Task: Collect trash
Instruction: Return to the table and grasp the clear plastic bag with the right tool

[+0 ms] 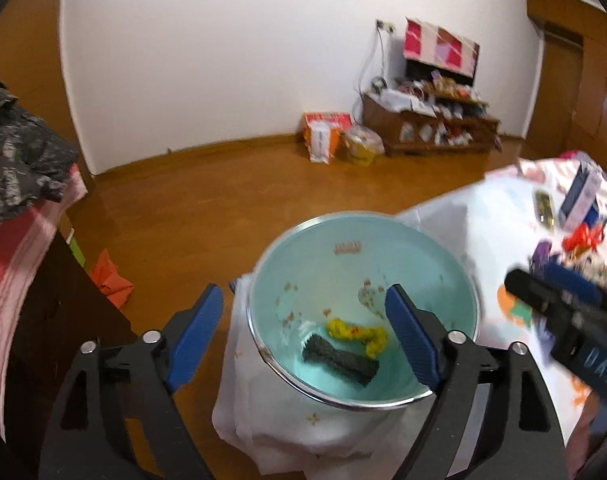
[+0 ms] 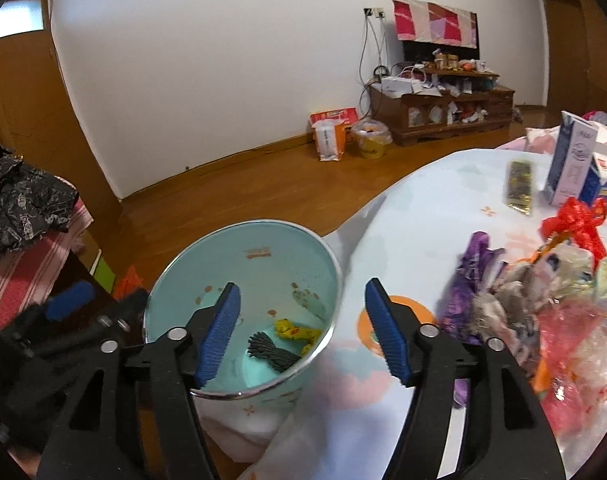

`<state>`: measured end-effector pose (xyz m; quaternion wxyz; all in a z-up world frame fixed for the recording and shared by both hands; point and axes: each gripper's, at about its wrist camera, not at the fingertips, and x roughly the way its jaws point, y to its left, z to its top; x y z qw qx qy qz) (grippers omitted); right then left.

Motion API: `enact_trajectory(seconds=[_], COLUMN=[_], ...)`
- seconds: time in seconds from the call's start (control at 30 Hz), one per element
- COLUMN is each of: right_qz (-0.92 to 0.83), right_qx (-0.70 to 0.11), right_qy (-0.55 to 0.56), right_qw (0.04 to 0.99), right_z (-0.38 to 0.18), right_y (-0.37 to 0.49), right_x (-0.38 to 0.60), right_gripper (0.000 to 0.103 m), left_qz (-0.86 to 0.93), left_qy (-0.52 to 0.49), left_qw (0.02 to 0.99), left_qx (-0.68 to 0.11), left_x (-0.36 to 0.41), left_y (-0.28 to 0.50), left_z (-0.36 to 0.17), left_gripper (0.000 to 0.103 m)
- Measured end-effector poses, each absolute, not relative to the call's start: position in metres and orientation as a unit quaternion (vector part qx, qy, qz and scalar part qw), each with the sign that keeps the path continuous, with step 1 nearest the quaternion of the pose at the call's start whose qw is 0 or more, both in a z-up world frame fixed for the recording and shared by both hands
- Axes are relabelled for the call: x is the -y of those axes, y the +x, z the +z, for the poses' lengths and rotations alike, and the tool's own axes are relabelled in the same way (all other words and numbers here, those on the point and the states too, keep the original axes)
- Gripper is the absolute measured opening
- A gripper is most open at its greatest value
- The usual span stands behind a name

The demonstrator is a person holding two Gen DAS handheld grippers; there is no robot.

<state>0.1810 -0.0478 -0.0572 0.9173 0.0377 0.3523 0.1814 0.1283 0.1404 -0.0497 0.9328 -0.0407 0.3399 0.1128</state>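
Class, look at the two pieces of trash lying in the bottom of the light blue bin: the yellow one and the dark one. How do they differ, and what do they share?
The yellow wrapper is bright and crumpled into an irregular lump; the dark wrapper is grey-black, longer and flatter, pinched near its middle. The yellow wrapper lies farther from the cameras, the dark wrapper nearer. Both rest on the floor of the bin, side by side, and neither gripper holds either.

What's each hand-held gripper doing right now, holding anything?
Left hand-held gripper: open, holding nothing.
Right hand-held gripper: open, holding nothing.
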Motion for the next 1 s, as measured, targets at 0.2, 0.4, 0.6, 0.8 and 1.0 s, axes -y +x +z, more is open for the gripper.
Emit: enact_trajectory(seconds=[0.2, 0.4, 0.6, 0.8, 1.0], right_qz=[0.159, 0.092, 0.030, -0.022, -0.063], right_qx=[-0.322, -0.244, -0.246, -0.256, -0.283], right_qy=[0.029, 0.008, 0.002, 0.028, 0.056], right_qw=[0.933, 0.965, 0.969, 0.966, 0.956], right_z=[-0.048, -0.038, -0.039, -0.044, -0.061], right_y=[0.160, 0.128, 0.107, 0.089, 0.075], right_x=[0.064, 0.092, 0.142, 0.205, 0.256], right_gripper=[0.098, 0.098, 0.098, 0.098, 0.095], left_qz=[0.121, 0.093, 0.062, 0.028, -0.003], left_qy=[-0.035, -0.021, 0.000, 0.020, 0.022], left_qw=[0.941, 0.947, 0.947, 0.944, 0.937], left_qx=[-0.314, -0.308, -0.315, -0.329, -0.349], left_x=[-0.125, -0.090, -0.049, -0.007, 0.021], left_y=[0.115, 0.107, 0.102, 0.099, 0.097], left_z=[-0.029, -0.017, -0.020, -0.030, -0.043], left_gripper=[0.097, 0.097, 0.097, 0.097, 0.097])
